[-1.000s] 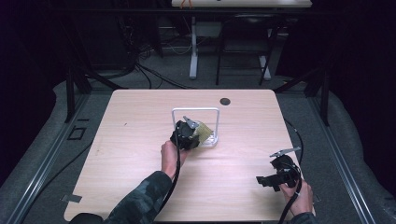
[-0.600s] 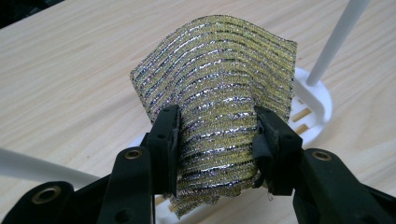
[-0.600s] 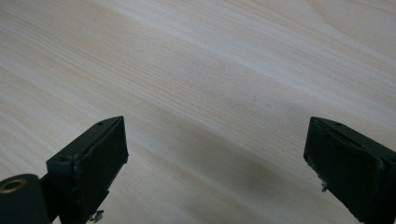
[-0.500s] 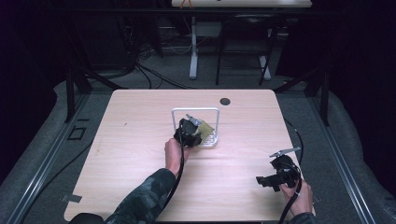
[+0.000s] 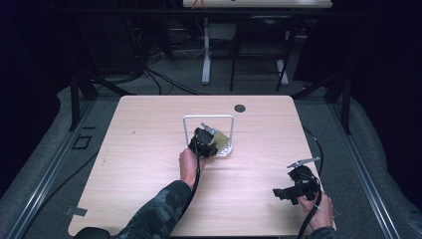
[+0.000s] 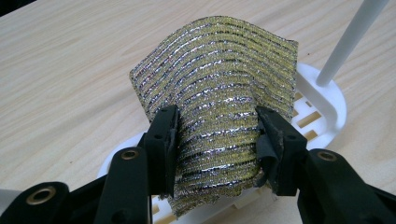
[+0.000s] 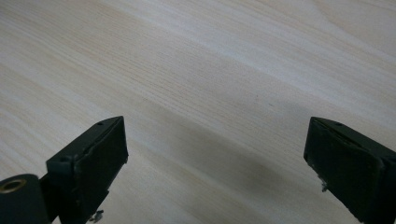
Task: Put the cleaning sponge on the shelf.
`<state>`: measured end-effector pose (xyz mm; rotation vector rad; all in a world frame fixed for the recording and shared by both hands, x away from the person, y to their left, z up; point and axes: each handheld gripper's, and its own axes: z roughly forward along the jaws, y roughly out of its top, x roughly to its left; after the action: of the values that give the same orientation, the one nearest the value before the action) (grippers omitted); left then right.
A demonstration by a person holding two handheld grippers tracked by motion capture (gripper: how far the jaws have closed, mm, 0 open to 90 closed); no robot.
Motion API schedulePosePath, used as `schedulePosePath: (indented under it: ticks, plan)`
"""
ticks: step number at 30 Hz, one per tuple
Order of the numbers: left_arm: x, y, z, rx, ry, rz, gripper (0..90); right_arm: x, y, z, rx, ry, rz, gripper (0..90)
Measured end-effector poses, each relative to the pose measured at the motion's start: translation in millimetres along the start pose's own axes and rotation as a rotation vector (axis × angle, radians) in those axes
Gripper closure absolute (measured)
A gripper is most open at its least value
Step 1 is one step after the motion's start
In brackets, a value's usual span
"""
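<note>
Centrally, left tool [image 6: 215, 135] clamped on glittery scouring cloth [image 6: 219, 93] over white rack [image 6: 327, 100], right tool [image 7: 215, 172] gaping wide, empty

The scouring cloth [image 6: 219, 112] hides much of the white rack's [image 6: 327, 100] slotted base; the upright rod [image 6: 348, 44] is cut off.
</note>
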<state>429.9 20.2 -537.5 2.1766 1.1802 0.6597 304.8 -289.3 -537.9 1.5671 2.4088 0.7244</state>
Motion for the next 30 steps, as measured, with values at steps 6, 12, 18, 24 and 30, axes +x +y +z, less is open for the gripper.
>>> schedulePosePath:
  ticks: [6,12,18,24,30]
  plan:
    - [3.0,-1.2,2.9,0.012,-0.012,-0.016,47.2,0.1,0.2,0.8,0.01,0.0,-0.014,5.6]
    - [3.2,-1.7,4.4,0.022,-0.018,-0.014,38.9,1.1,0.4,1.0,0.012,0.003,-0.009,5.7]
    - [1.2,-1.9,3.1,0.02,-0.026,-0.012,31.6,1.5,0.6,1.4,0.008,0.003,-0.012,5.6]
    - [2.0,-1.5,1.3,0.02,-0.032,-0.002,30.2,0.9,0.2,0.8,0.016,0.0,-0.02,5.6]
    - [0.9,-0.4,-1.9,0.024,-0.057,0.013,26.3,-1.0,-0.5,1.8,0.009,0.004,-0.015,5.6]
